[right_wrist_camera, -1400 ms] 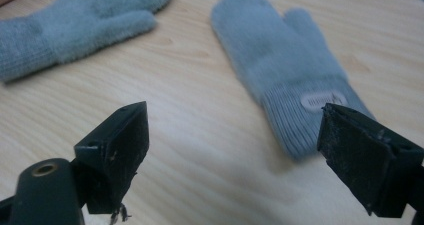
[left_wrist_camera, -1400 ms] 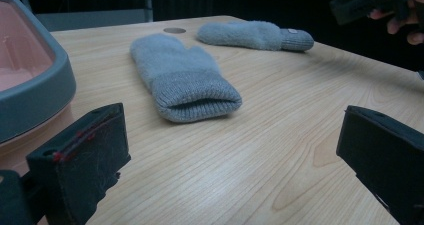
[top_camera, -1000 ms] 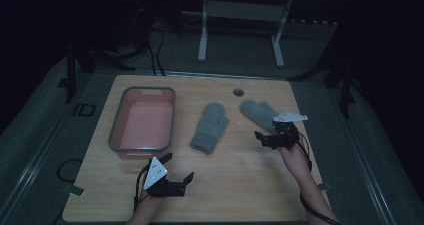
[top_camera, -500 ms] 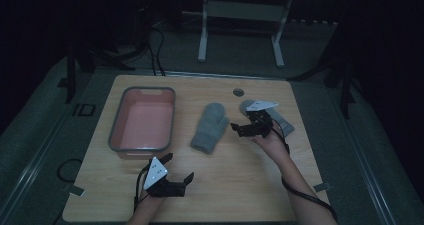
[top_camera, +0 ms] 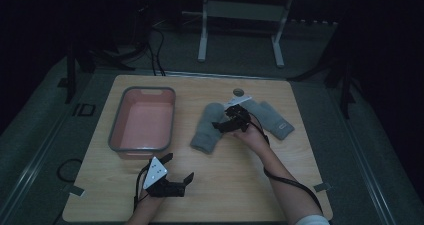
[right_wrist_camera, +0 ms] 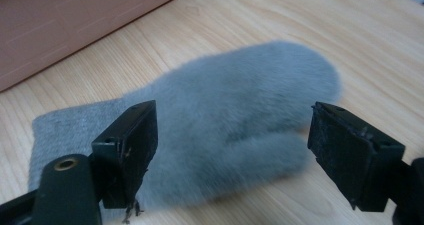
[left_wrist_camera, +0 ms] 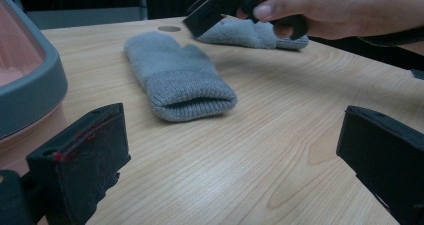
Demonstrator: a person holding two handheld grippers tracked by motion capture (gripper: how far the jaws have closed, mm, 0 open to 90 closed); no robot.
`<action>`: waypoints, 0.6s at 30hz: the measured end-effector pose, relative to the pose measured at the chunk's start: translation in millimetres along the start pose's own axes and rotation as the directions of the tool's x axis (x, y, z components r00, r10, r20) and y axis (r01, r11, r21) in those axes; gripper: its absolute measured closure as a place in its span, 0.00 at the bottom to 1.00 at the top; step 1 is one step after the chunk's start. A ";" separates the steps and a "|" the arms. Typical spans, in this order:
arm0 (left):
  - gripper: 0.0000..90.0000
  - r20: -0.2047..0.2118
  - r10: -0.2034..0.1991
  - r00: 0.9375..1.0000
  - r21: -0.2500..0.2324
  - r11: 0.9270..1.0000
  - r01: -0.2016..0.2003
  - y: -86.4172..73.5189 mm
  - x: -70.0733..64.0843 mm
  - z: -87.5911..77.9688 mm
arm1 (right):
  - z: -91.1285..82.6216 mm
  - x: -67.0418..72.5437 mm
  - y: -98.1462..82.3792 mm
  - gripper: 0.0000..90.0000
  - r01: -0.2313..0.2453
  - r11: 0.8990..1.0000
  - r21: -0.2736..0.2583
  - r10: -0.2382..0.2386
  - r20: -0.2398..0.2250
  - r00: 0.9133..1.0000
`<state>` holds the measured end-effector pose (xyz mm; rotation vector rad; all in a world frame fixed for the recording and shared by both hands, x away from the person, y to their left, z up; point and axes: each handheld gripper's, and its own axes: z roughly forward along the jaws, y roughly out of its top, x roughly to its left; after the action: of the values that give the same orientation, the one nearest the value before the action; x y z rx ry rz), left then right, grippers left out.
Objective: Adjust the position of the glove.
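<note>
Two grey mittens lie on the wooden table. My right gripper (top_camera: 223, 123) hovers open over the left mitten (top_camera: 205, 132), whose fuzzy body (right_wrist_camera: 235, 110) lies between and below the wide-apart jaws in the right gripper view. The other mitten (top_camera: 274, 118) lies just to the right, behind my hand. My left gripper (top_camera: 178, 168) rests open near the table's front edge, with nothing between its jaws. Its own view looks across bare wood at the near mitten's cuff (left_wrist_camera: 190, 97), with the right gripper (left_wrist_camera: 220, 2) above it.
A pink tub with a grey rim (top_camera: 115, 135) stands at the left of the table, close to the left mitten; its side (right_wrist_camera: 75, 20) is in the right gripper view. A small round hole (top_camera: 238, 91) marks the table's far edge. A metal stand (top_camera: 240, 15) stands on the floor beyond.
My right gripper has moved left, from the right mitten to above the left mitten. The left gripper and both mittens have stayed put.
</note>
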<state>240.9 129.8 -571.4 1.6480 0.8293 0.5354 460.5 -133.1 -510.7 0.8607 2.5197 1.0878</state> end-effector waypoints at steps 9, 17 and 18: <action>0.01 0.004 -0.005 1.000 0.004 1.000 0.005 0.1 0.6 -0.1 | 32.8 3.6 9.5 0.35 0.050 0.997 0.052 -0.050 -0.008 0.999; 0.01 0.006 -0.007 1.000 0.004 1.000 0.007 0.0 0.8 -0.3 | 52.2 3.4 2.4 0.47 0.082 0.992 0.092 -0.080 -0.021 0.997; 0.01 0.006 -0.007 1.000 0.004 1.000 0.007 0.0 0.8 -0.3 | 52.6 3.7 2.2 0.50 0.087 0.992 0.091 -0.086 -0.018 0.996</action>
<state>241.2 130.6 -571.4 1.6491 0.8316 0.5236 482.2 -99.6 -545.1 0.7617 2.6097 0.9618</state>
